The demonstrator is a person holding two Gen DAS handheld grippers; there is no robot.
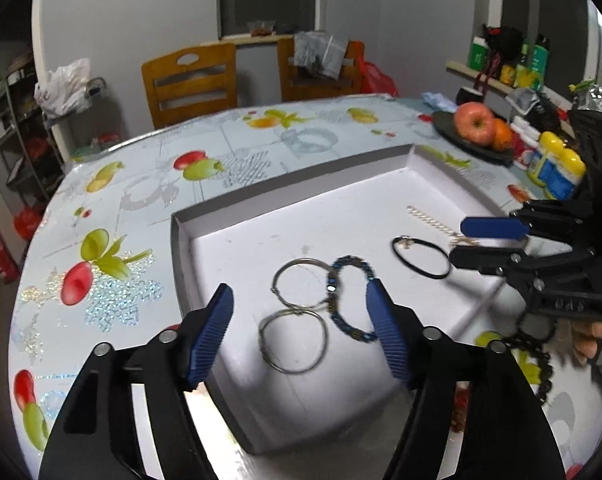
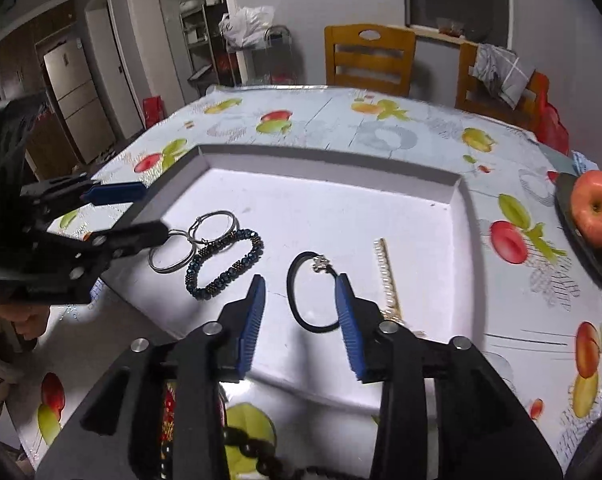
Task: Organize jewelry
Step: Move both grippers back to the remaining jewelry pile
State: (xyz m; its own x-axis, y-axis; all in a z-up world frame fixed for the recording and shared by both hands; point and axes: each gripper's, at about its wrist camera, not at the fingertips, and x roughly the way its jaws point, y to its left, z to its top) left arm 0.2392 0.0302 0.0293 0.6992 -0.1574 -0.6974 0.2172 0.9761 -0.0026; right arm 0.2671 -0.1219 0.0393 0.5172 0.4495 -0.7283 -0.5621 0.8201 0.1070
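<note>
Jaws of both tools stand wide, nothing between them. Left gripper [image 1: 301, 336] hovers over the near-left part of a shallow white tray [image 1: 189, 232], blue ribbed pads apart either side of two silver hoops [image 1: 297, 316] and a dark blue beaded bracelet [image 1: 351, 300]. The hoops overlap each other; the far one touches the bracelet. Right gripper [image 2: 301, 324] reaches in over the tray's near edge, pads flanking a black hair tie [image 2: 313, 292] with a small silver charm at its far end; one pad overlaps the tie's right side in the view, contact cannot be told. A pearl-set strip [image 2: 389, 276] lies just right of the tie, its near end hidden behind the right pad. From the left wrist view the right gripper enters from the right, its tips above the strip's near end. All pieces lie flat on the tray floor. The tray sits on a bench [image 1: 113, 208] covered in a fruit-print cloth. A dark plate [image 1: 477, 148] with an apple [image 1: 475, 122] and an orange stands at the far right, yellow-capped bottles [image 1: 557, 168] beside it; their labels are too small to read. Green cartons on a wall ledge, writing unreadable. A black bead chain [image 2: 257, 456] lies on the bench at the near edge. Two wooden chairs [image 1: 189, 84] stand beyond.
</note>
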